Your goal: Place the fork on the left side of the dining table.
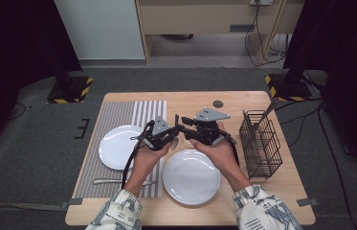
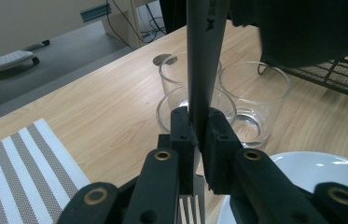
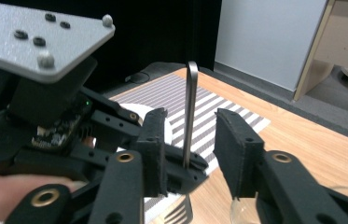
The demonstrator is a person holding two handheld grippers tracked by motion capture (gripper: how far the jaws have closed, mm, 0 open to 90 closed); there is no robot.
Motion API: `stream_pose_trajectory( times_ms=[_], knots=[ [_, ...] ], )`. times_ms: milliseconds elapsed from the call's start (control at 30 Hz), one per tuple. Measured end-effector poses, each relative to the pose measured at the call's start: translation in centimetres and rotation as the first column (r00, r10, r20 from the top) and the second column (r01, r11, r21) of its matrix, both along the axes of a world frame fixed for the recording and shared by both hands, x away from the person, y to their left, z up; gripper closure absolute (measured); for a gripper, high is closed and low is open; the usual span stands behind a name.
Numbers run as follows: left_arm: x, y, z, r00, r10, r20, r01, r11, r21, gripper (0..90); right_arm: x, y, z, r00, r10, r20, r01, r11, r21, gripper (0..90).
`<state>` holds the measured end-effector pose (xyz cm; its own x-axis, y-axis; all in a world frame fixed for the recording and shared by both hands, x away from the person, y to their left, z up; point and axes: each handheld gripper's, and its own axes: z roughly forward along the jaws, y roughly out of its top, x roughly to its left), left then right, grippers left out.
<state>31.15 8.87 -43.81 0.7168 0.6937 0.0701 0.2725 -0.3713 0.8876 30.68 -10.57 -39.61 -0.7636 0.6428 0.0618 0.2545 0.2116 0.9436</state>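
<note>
A metal fork [image 2: 204, 56] stands upright between both grippers, handle up and tines [image 2: 190, 210] down. My left gripper [image 2: 200, 126] is shut on the handle low down, pads pressing it from both sides. In the right gripper view, my right gripper [image 3: 190, 140] is open, its jaws either side of the fork handle [image 3: 191, 107] with a gap to each pad. In the high view the left gripper [image 1: 175, 132] and right gripper [image 1: 182, 127] meet tip to tip above the table's middle.
Three clear glasses [image 2: 251, 93] stand on the wooden table [image 1: 190, 100] under the grippers. A white plate [image 1: 118, 146] lies on the striped placemat [image 1: 118, 115], another plate [image 1: 191, 177] near the front edge. A black wire rack [image 1: 261, 143] stands at right. A utensil [image 1: 114, 181] lies on the mat.
</note>
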Motion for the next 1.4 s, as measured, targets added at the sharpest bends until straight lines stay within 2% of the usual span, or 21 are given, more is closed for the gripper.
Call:
stream_pose_trajectory(
  times_ms=[233,267,433,533,933,1400],
  knots=[
    [0.2,0.3,0.0,1.0000,0.003,0.008,-0.003,1.0000,-0.002,83.6,-0.7,-0.8,-0.3,0.9995,-0.030,0.010,0.031,0.999,-0.008,53.9],
    [0.2,0.4,0.0,1.0000,0.003,0.007,-0.003,1.0000,0.000,83.5,-0.9,-0.9,-0.5,0.9995,-0.030,0.012,0.030,0.999,-0.022,52.0],
    [0.2,0.5,0.0,1.0000,0.005,0.005,-0.005,1.0000,-0.003,83.6,-1.0,-1.2,-1.3,0.9991,-0.041,0.007,0.041,0.998,-0.044,51.7],
    [0.2,0.4,0.0,1.0000,0.004,0.007,-0.004,1.0000,-0.005,83.6,-0.6,-1.5,-1.9,0.9984,-0.054,-0.016,0.053,0.998,-0.037,51.6],
    [0.3,0.9,0.5,0.9998,0.018,0.013,-0.018,0.9998,-0.007,83.6,-0.4,-1.5,-2.9,0.9964,-0.069,-0.048,0.067,0.997,-0.046,45.9],
    [0.3,0.8,1.6,0.9997,0.015,0.017,-0.015,0.9997,-0.019,83.6,-0.3,-1.6,-4.6,0.9933,-0.054,-0.102,0.049,0.997,-0.051,36.1]
  ],
)
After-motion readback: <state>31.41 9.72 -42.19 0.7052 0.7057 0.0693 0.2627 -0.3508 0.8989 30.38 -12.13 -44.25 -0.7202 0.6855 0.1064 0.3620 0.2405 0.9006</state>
